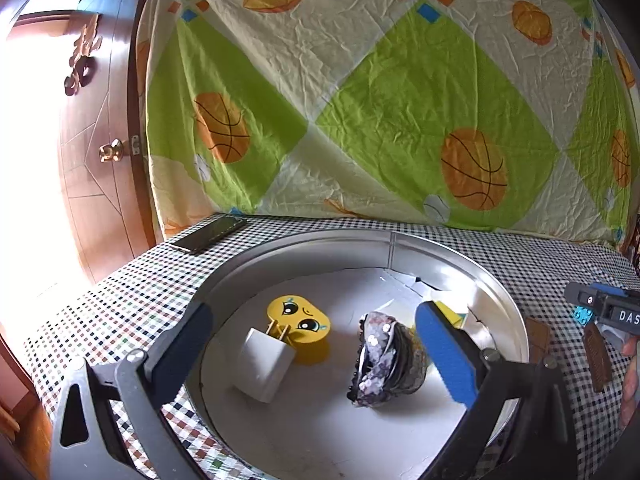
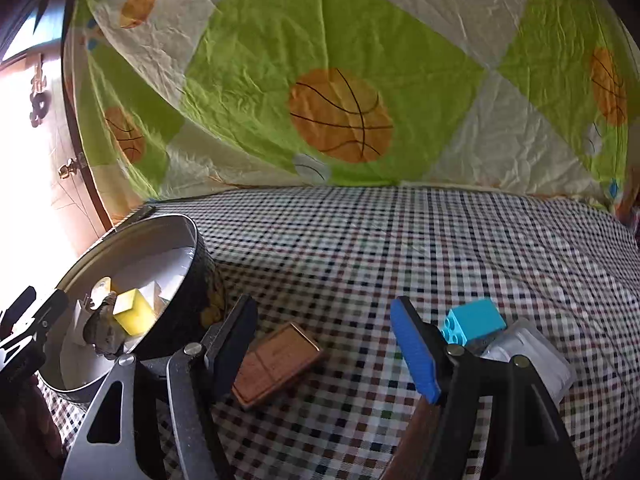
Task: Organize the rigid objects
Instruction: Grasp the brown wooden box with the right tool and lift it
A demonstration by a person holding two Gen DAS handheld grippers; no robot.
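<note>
A round metal tin (image 1: 460, 268) is placed on the checked tablecloth (image 2: 400, 240), near its left edge, and several of the small things are already laid inside on its white floor. A white charger (image 1: 266, 368) is seen there with its prongs touching a yellow piece with a cartoon face (image 1: 298, 316), and a sequined pouch (image 1: 380, 360) is lying just to the right of them; a yellow block (image 2: 132, 310) is partly hidden behind the pouch. The left gripper (image 1: 316, 344) is held over the tin with its fingers spread wide, and nothing is gripped between them. Outside the tin, on the cloth to its right, a brown rectangular case (image 2: 276, 364) is lying flat. The right gripper (image 2: 328, 348) is held low over this case, its fingers about half apart, and the case is not pressed by them. A blue toy brick (image 2: 474, 322) and a clear plastic box (image 2: 532, 352) are found further right, touching each other. A dark phone (image 1: 210, 234) is lying at the far left corner of the cloth, and a printed sheet with basketballs (image 1: 380, 100) is hung behind.
</note>
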